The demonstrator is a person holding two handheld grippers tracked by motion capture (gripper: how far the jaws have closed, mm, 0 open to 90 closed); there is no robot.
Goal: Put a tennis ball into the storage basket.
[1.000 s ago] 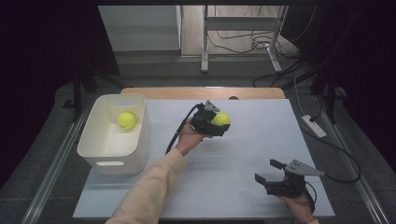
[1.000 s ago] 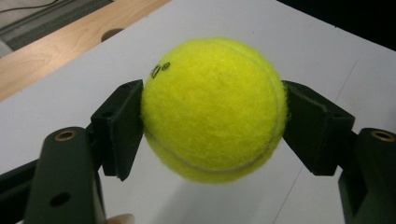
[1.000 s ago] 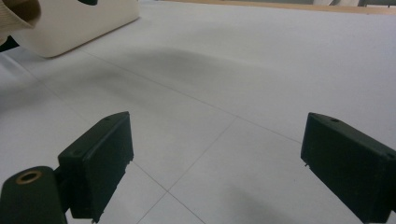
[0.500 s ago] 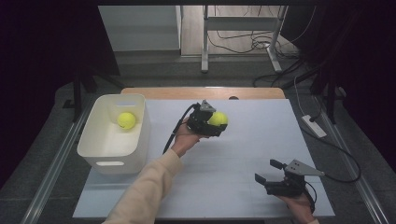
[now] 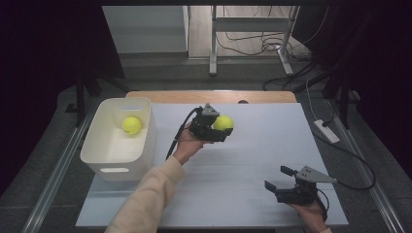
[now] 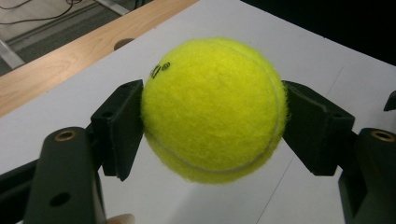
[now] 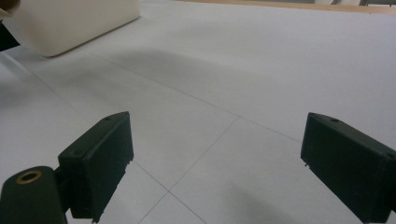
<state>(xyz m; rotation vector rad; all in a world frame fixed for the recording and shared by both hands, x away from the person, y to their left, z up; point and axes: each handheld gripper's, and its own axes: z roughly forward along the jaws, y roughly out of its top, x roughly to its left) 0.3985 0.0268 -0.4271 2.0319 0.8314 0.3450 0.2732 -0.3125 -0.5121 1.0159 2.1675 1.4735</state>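
Observation:
A yellow tennis ball (image 5: 223, 123) (image 6: 212, 109) is clamped between the jaws of my left gripper (image 5: 219, 127) (image 6: 212, 126), held above the white table a little right of the bin. A second yellow tennis ball (image 5: 131, 125) lies inside the white bin (image 5: 116, 158) at the left. My right gripper (image 5: 277, 178) (image 7: 217, 158) rests near the table's front right corner, open, with nothing between its jaws.
The white tabletop (image 5: 252, 150) has a wooden strip (image 5: 214, 96) along its far edge. A corner of the bin (image 7: 70, 23) appears far off in the right gripper view. Cables and metal stand legs (image 5: 252, 43) lie on the floor beyond the table.
My left gripper, with the ball, has drifted slightly toward the left and a bit nearer the bin. The right gripper has stayed put.

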